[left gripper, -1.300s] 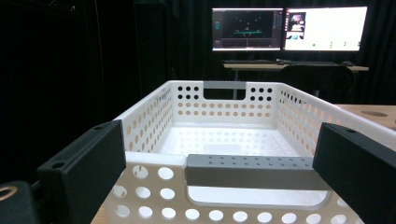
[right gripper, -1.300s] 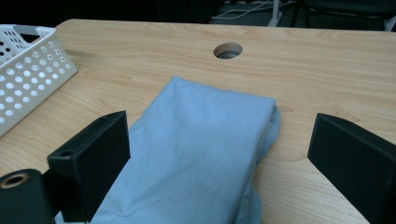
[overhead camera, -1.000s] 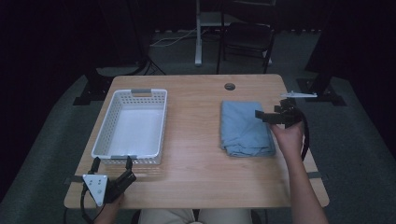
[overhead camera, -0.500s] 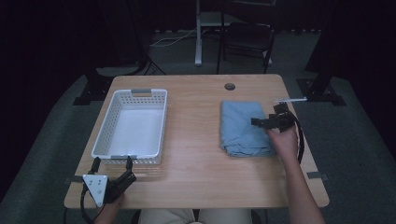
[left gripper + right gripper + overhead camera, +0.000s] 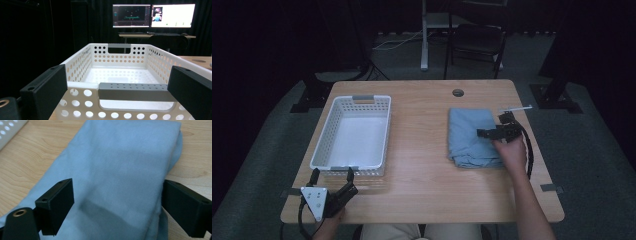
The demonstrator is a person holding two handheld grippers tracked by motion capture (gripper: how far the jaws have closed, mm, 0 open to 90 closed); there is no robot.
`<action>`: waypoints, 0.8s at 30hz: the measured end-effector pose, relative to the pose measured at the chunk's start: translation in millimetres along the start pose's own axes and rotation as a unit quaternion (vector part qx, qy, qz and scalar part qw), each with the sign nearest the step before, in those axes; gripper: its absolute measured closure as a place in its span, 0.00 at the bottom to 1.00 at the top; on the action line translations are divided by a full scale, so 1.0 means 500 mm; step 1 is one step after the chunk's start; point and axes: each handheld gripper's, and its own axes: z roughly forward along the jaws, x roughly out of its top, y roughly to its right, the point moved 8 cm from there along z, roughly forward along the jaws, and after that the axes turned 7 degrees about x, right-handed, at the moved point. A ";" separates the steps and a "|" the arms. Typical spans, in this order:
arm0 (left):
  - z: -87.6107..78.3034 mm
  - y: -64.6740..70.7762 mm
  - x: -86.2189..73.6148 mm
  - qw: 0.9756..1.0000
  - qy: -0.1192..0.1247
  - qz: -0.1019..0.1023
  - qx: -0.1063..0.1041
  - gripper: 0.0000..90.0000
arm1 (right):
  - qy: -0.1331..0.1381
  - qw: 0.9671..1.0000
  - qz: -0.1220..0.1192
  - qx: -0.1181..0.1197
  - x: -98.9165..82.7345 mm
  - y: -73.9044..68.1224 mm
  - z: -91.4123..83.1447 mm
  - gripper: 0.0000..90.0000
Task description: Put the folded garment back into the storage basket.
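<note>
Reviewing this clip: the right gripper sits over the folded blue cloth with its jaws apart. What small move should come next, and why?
Probably lower the right gripper a little and close it on the folded blue cloth. Its jaws stand open on either side of the cloth's folded layers, nothing is gripped yet, and the empty white basket waits across the table by the open left gripper.

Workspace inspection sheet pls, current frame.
Surface: wooden table, round grommet hole at far edge.
Job's things: white perforated basket, empty; folded blue cloth, flat on the table.
Clutter: small grey item beyond the cloth, too small to tell.
Grippers: left gripper open, facing the basket; right gripper open over the cloth.
Cables: black cable trails from right gripper.
Surroundings: two lit monitors, chair, dark room.
</note>
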 end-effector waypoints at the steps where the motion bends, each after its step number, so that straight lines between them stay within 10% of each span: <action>1: 0.000 0.000 0.000 1.000 0.000 0.000 0.000 0.04 | 0.000 1.000 -0.001 -0.001 0.000 0.000 0.002 0.13; 18: 0.000 0.000 0.000 1.000 0.000 0.000 -0.001 0.04 | -0.025 0.999 0.020 0.019 -0.027 0.007 0.030 0.29; 24: 0.000 0.000 0.000 1.000 0.000 0.000 -0.001 0.04 | -0.028 0.999 -0.014 0.023 -0.033 0.001 0.031 0.25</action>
